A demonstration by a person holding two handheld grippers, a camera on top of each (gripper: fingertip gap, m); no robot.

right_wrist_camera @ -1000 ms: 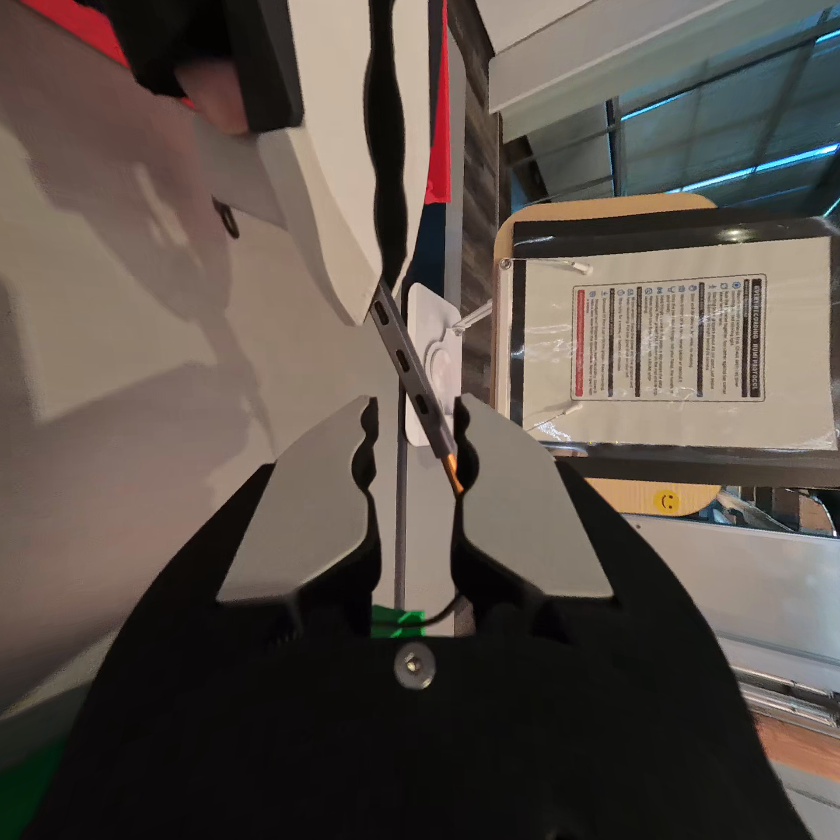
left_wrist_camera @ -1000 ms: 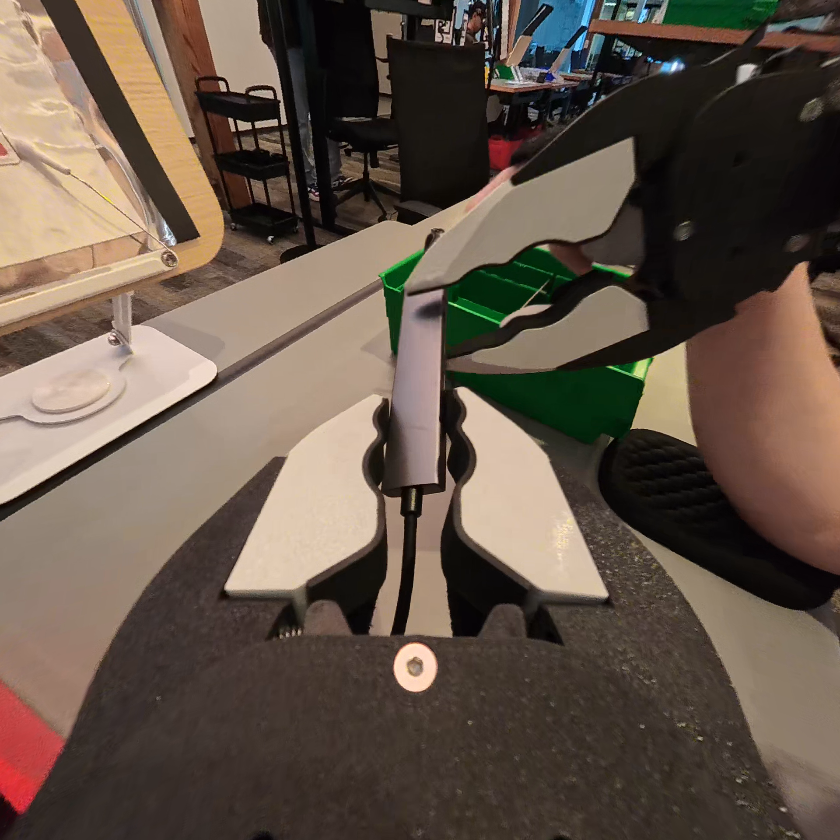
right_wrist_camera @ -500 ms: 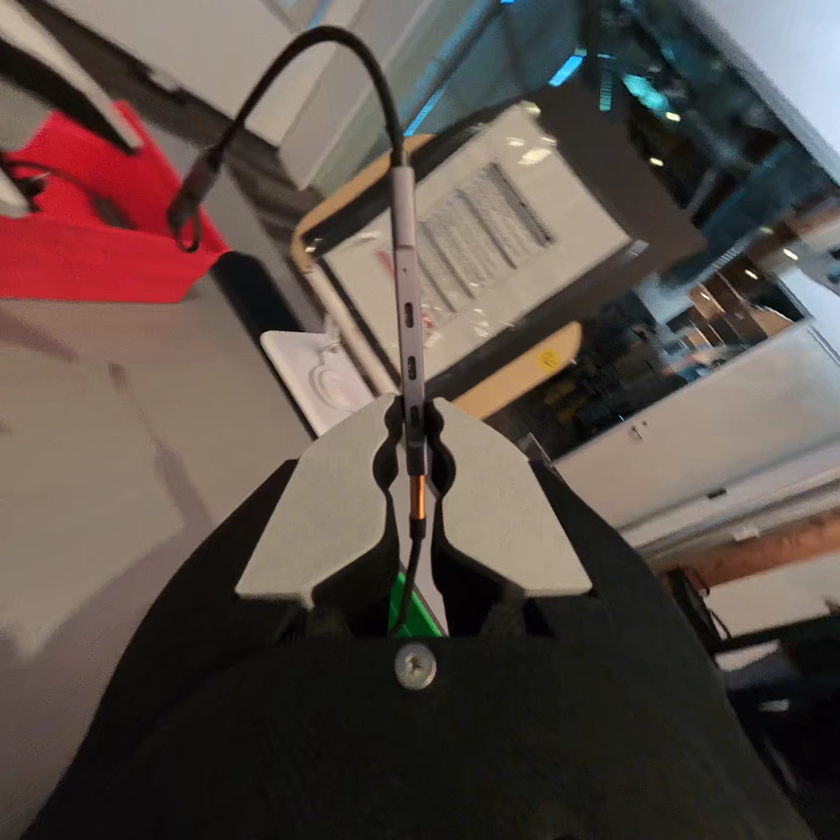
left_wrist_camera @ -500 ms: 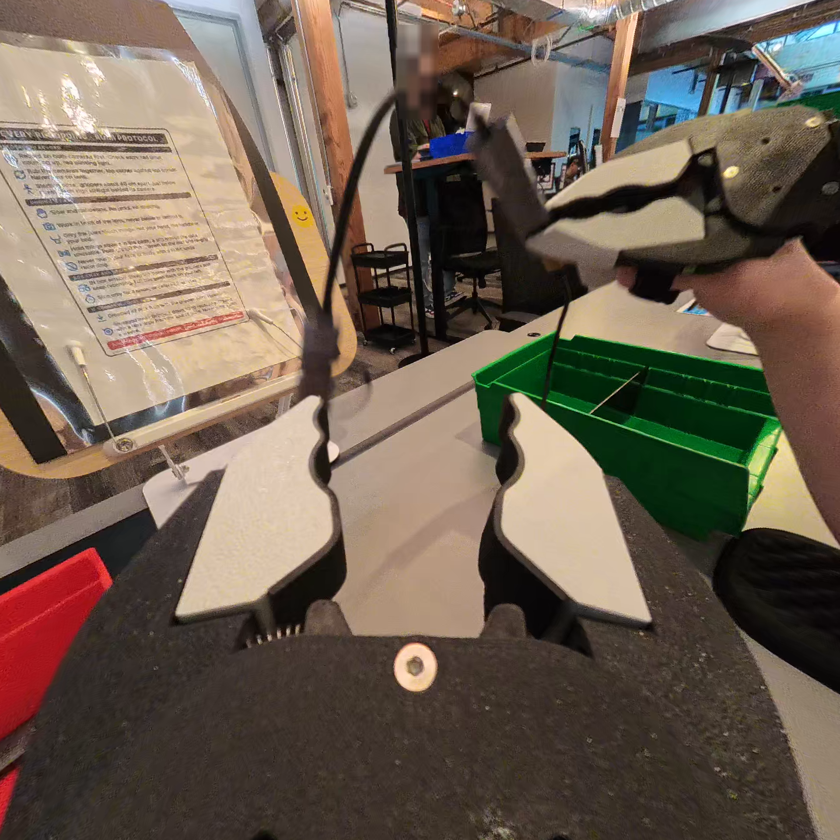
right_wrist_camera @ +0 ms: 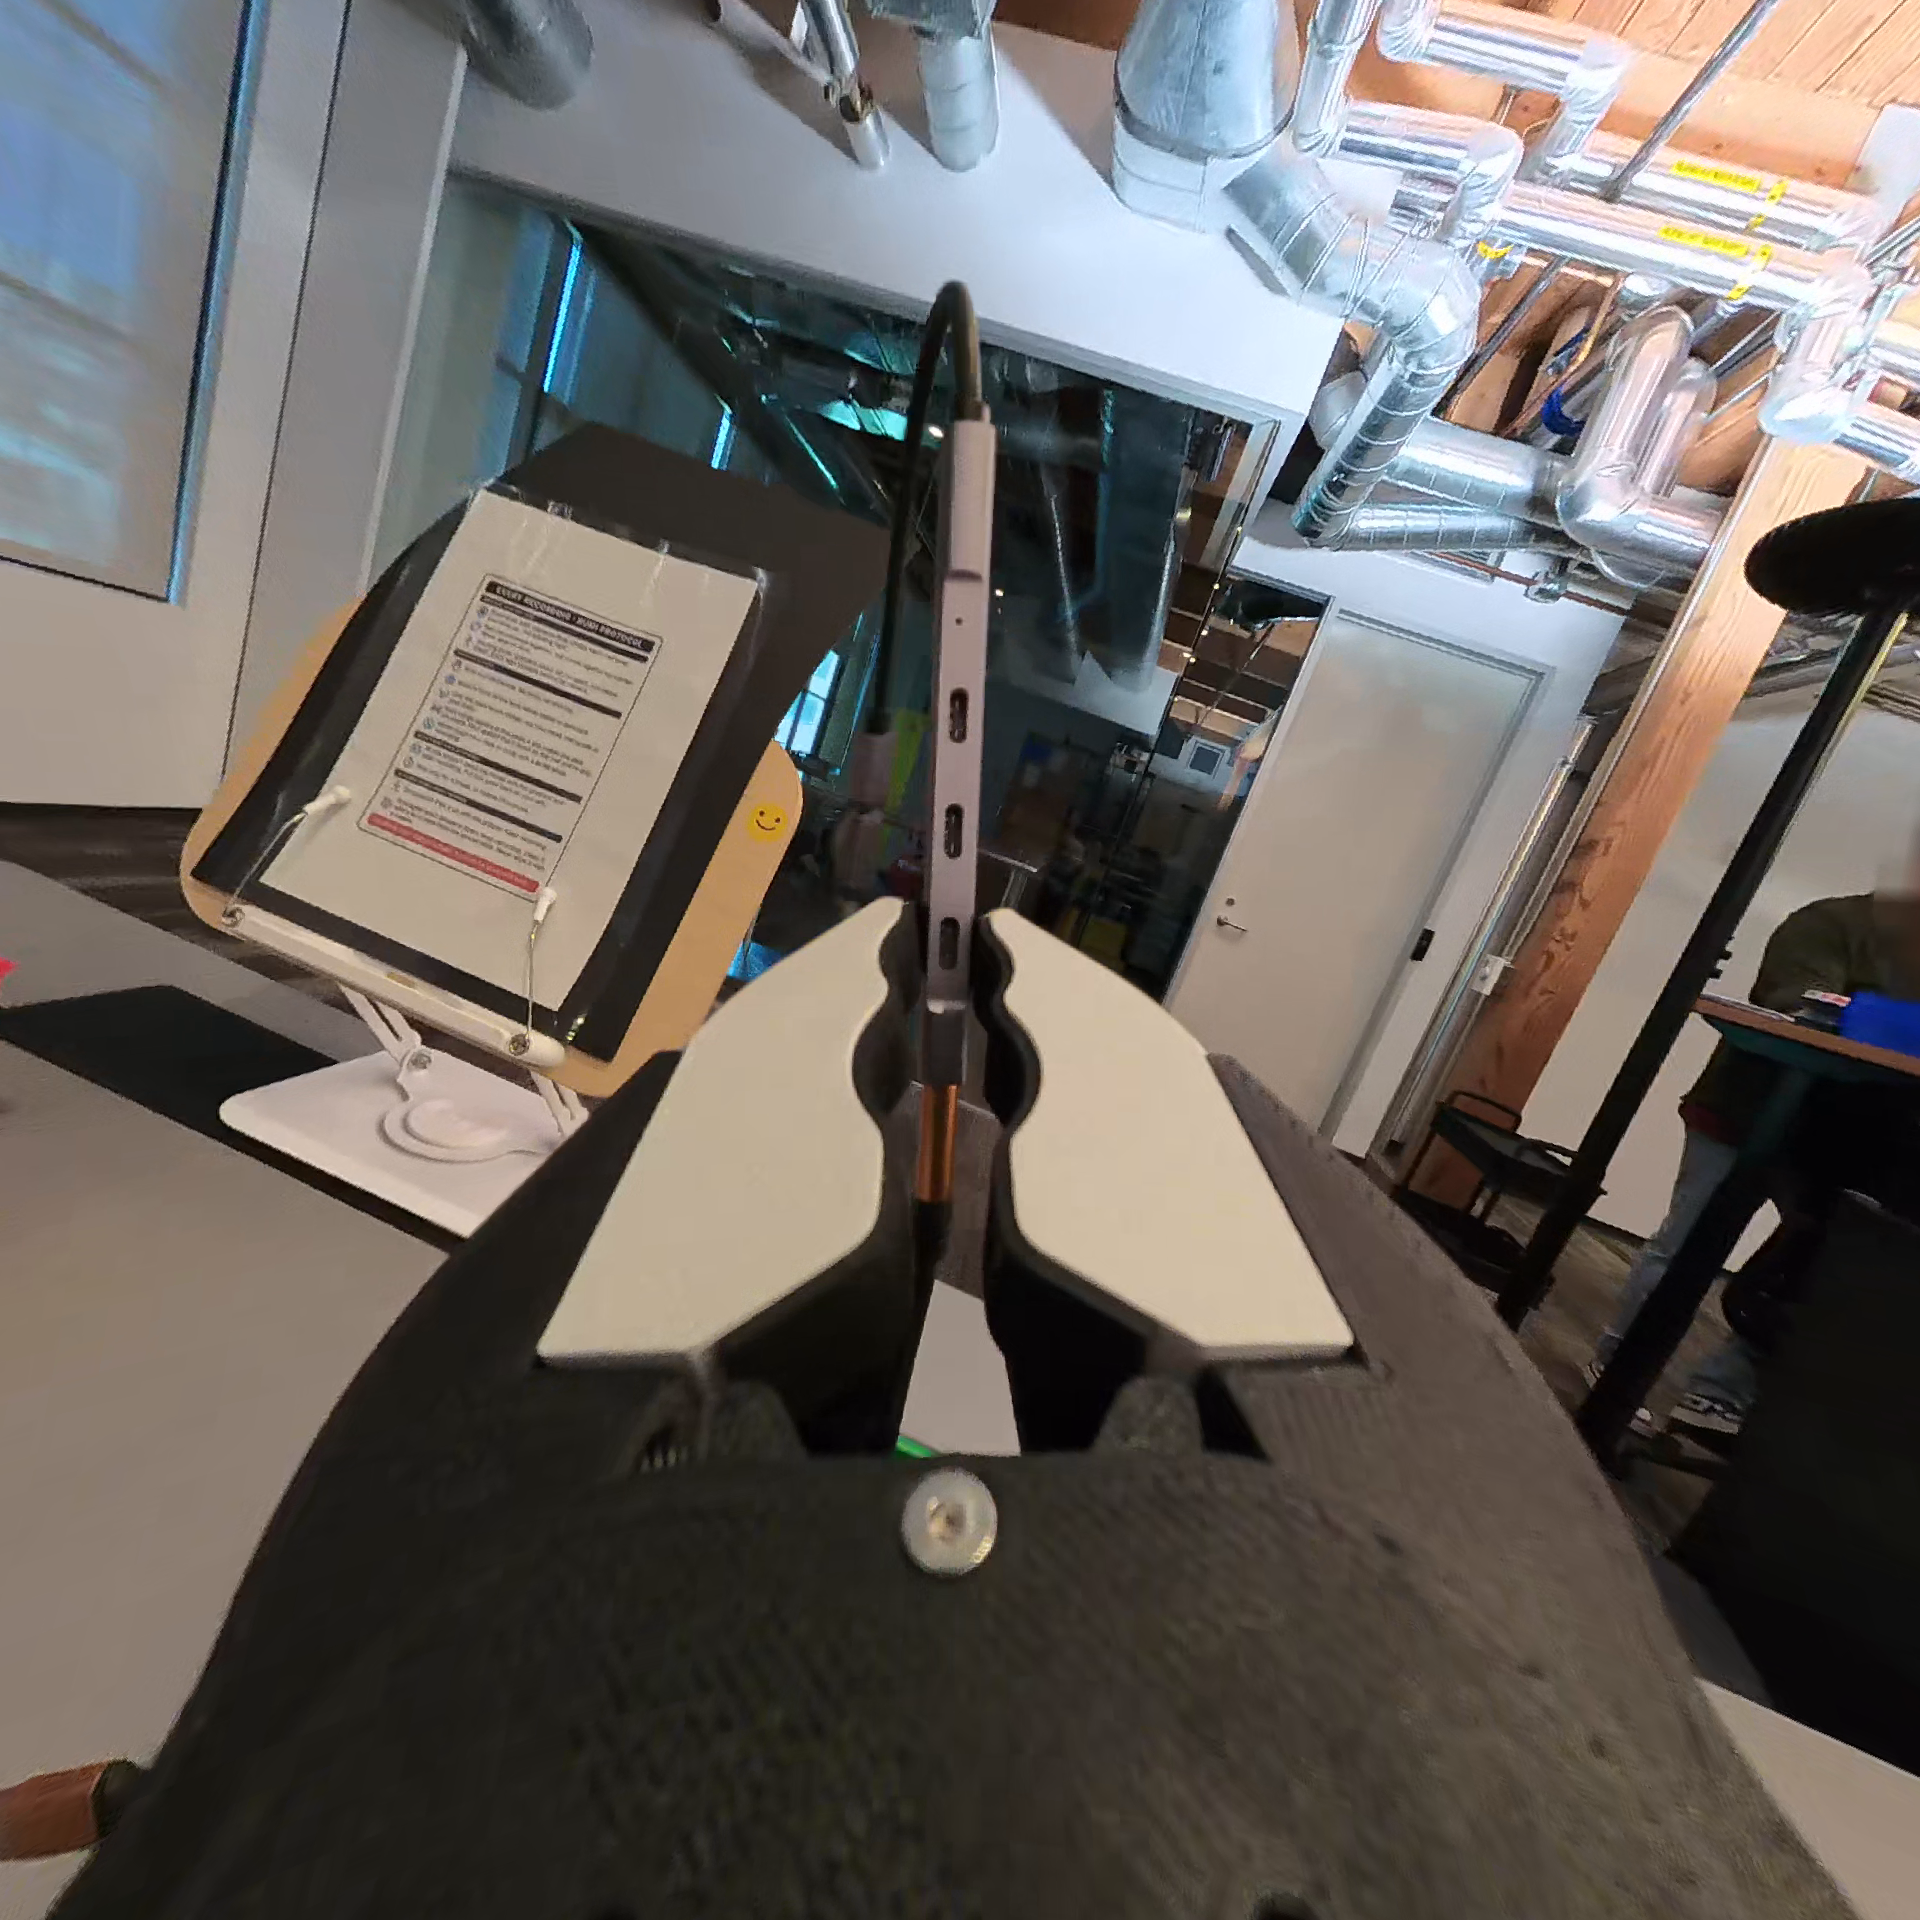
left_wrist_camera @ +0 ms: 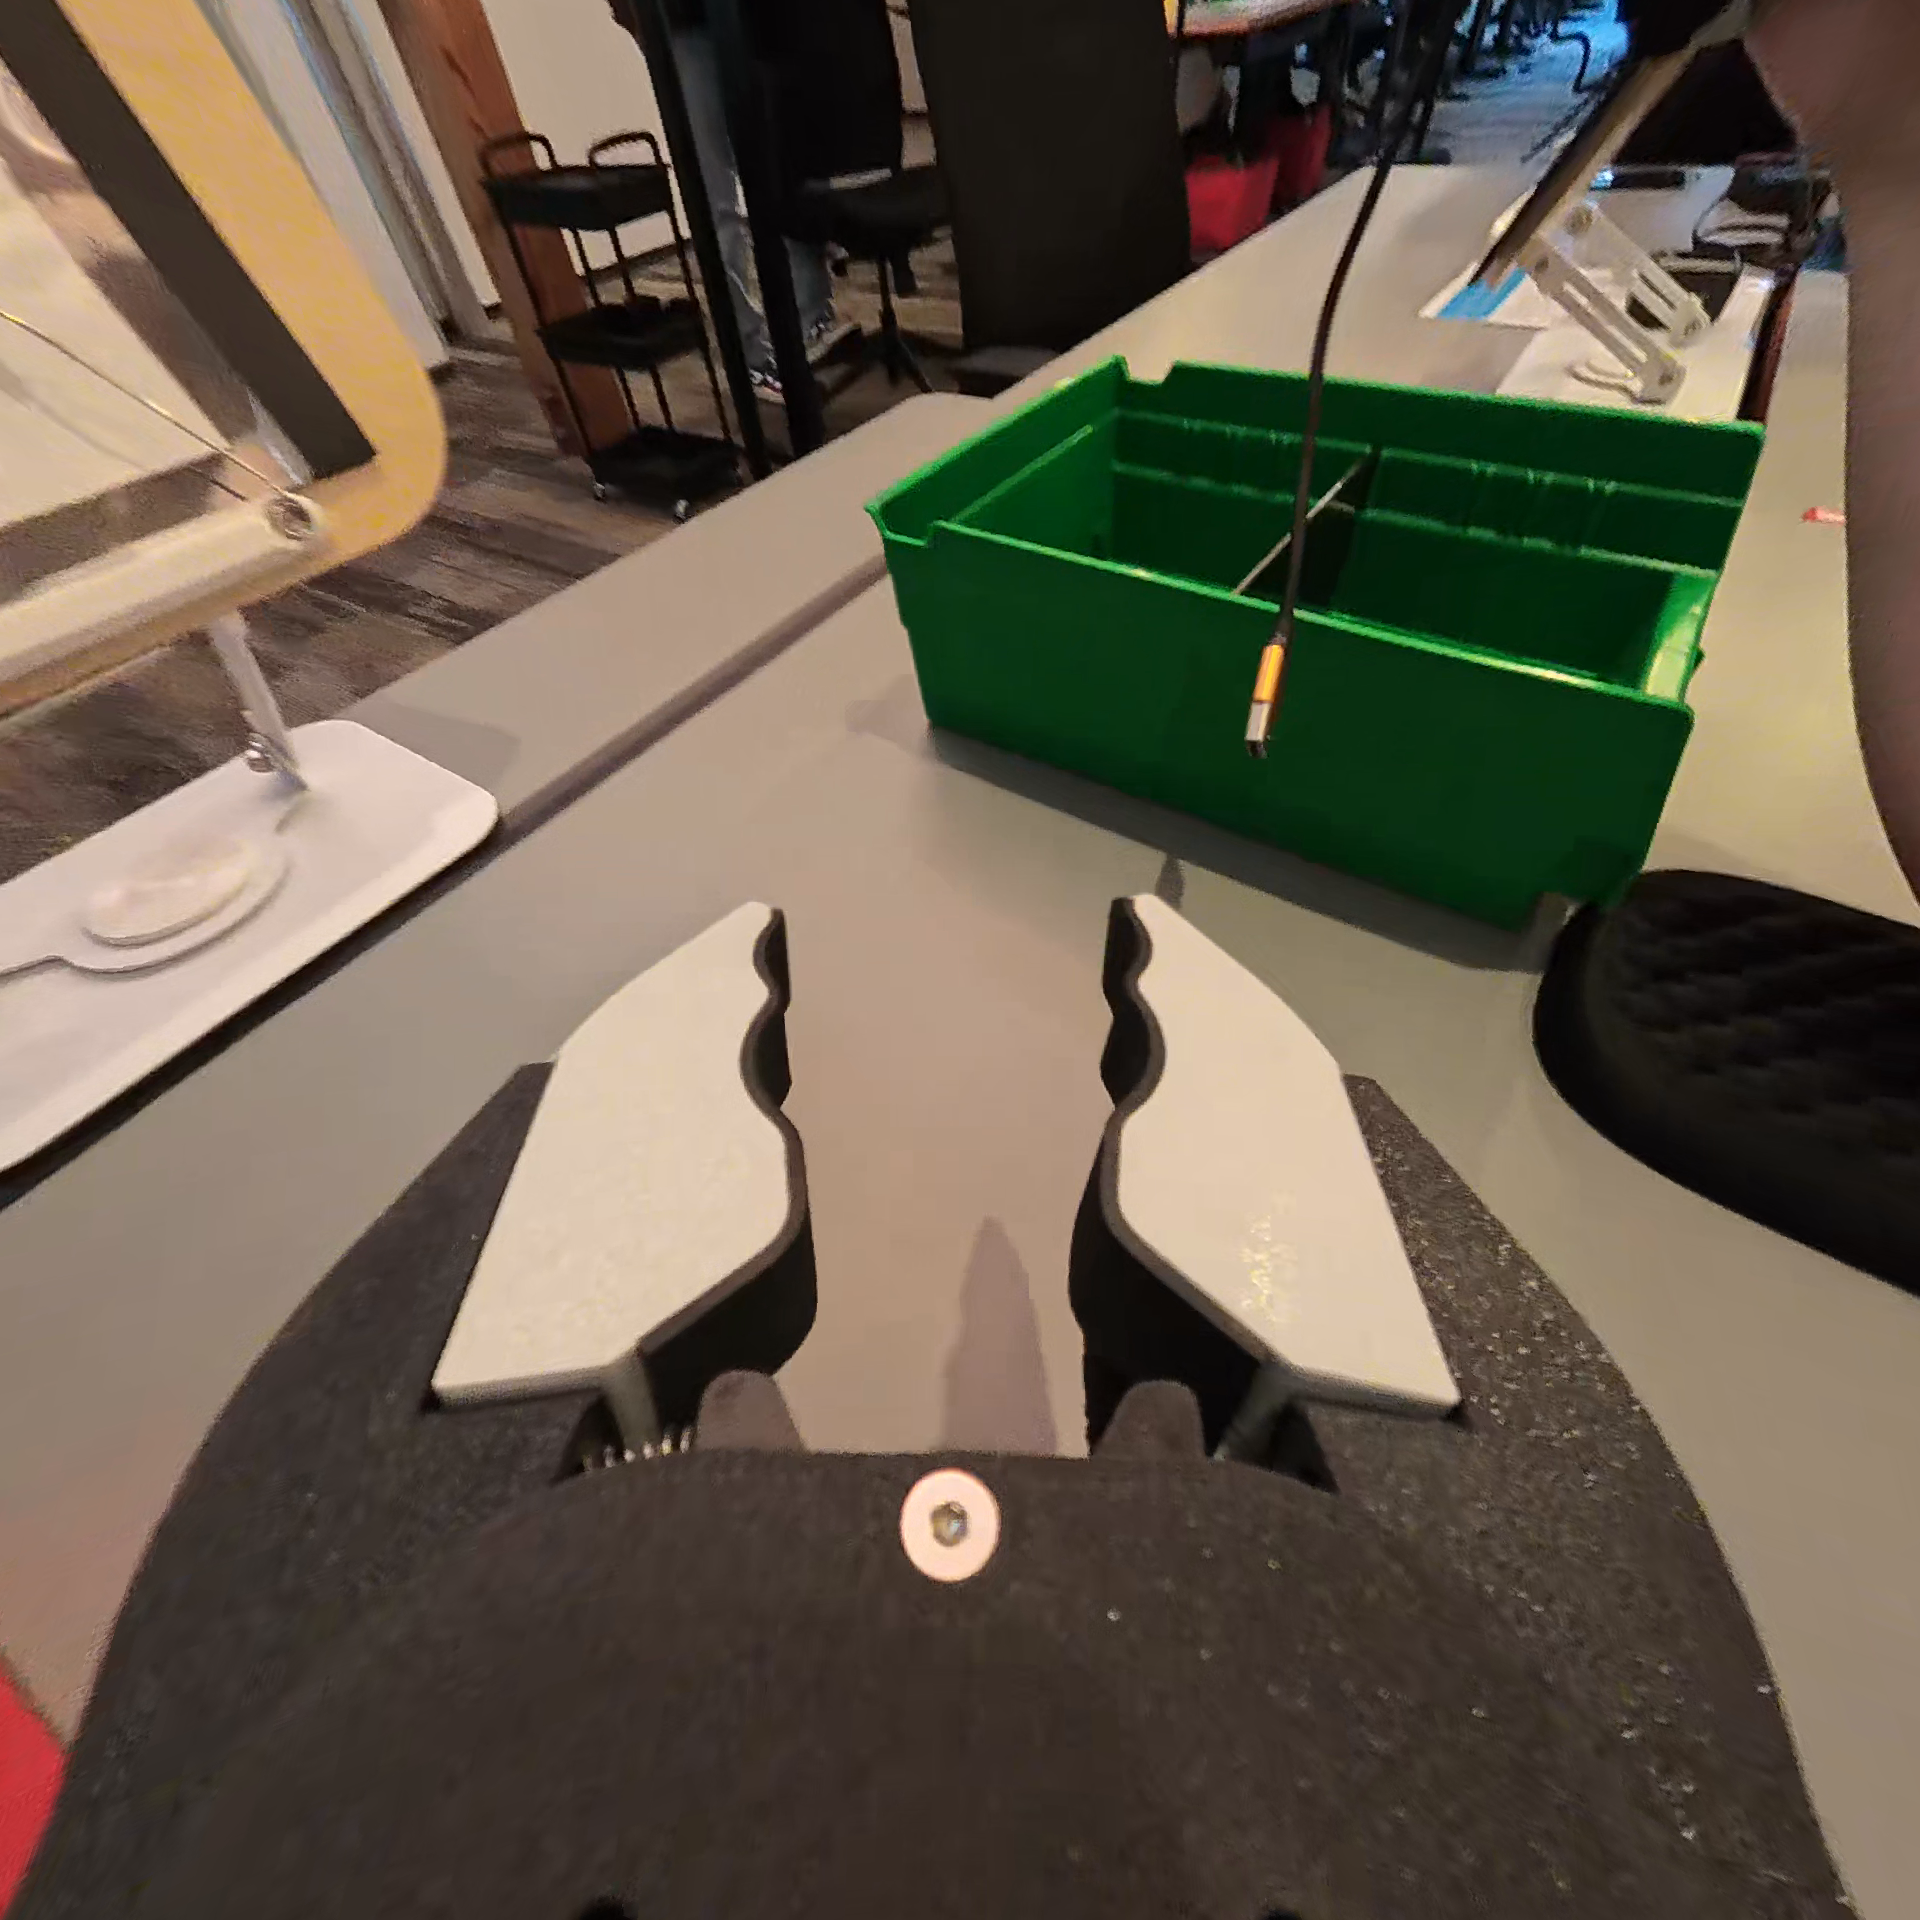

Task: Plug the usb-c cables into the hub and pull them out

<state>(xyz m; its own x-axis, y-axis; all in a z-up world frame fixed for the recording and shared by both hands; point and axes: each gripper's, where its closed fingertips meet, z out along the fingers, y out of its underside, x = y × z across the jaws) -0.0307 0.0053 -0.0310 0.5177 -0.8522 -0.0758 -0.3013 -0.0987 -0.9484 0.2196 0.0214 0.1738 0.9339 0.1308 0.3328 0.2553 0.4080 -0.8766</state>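
On the far left of the left wrist view a document stand sits on its white base on the grey worktop, well clear of the work. The left gripper hovers low over the worktop with its jaws wide apart and nothing between them, probably so it is free to take the loose cable end. Further right stands a green bin with dividers, and in front of it hangs a black cable ending in an orange-collared plug, dangling free in the air and touching nothing. It hangs plumb because only its upper part is supported, somewhere out of frame above. A black padded rest lies at the right edge. The right wrist view shows what the left one cannot: the right gripper is closed narrowly on the lower end of a slim grey hub, held upright with its row of ports facing the camera (all three look empty). An orange-collared plug is seated in the hub's bottom end between the fingers, and a short black lead arcs from the top. Holding the hub upright and high likely keeps the side ports reachable for the other gripper. The left view alone shows the hanging plug and bin.
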